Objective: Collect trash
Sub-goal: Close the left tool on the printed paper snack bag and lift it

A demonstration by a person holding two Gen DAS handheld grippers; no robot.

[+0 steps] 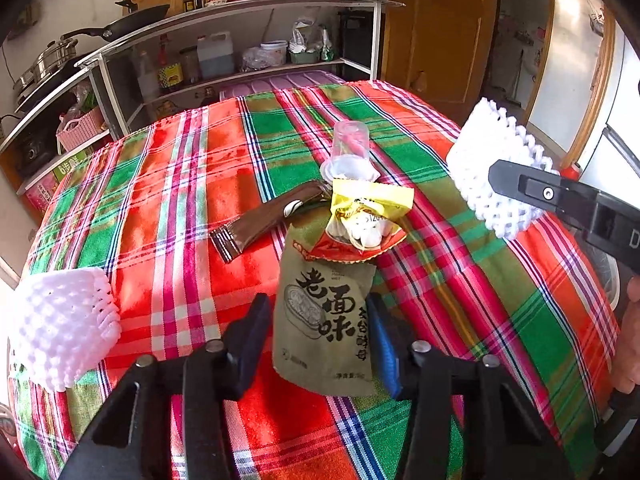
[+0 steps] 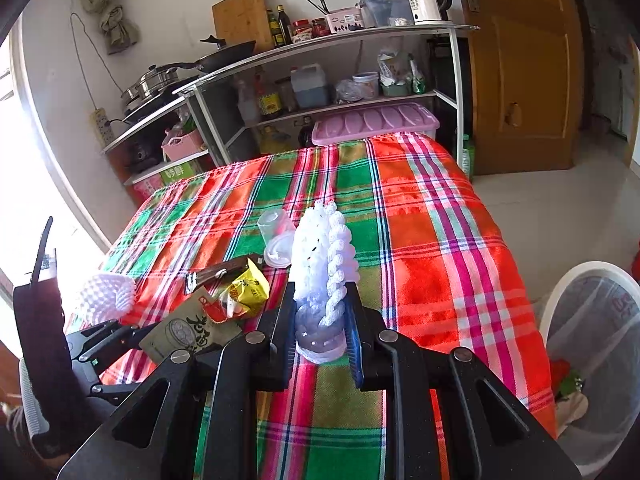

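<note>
While the plaid tablecloth (image 1: 460, 280) fills both views, the trash lies in a loose cluster near its middle, and a white lined bin (image 2: 592, 340) stands off the table's right edge, its lower part cut off by the frame. Next in size, a white foam fruit net (image 2: 320, 264) stands squeezed between the jaws of the right gripper (image 2: 320, 336), which hold it firmly and narrowly, lifted clear of the cloth; from the left wrist view it hangs to the right of the pile. A second foam net (image 1: 60, 328) rests at the cloth's left edge, well apart from both tools. The olive snack packet (image 1: 324, 320) lies between the blue pads of the left gripper (image 1: 320, 344), its long axis running straight ahead along the fingers, so the left hand is plainly the nearer one to it. Those jaws stand partly open, and whether the pads already press the packet's edges cannot be told; small gaps seem to show on either side. Beyond the packet sit a crumpled yellow-and-red wrapper (image 1: 368, 216), a brown wrapper (image 1: 264, 220) lying slantwise, and a clear plastic cup (image 1: 350, 152) on its side. What the yellow wrapper holds is hard to make out.
</note>
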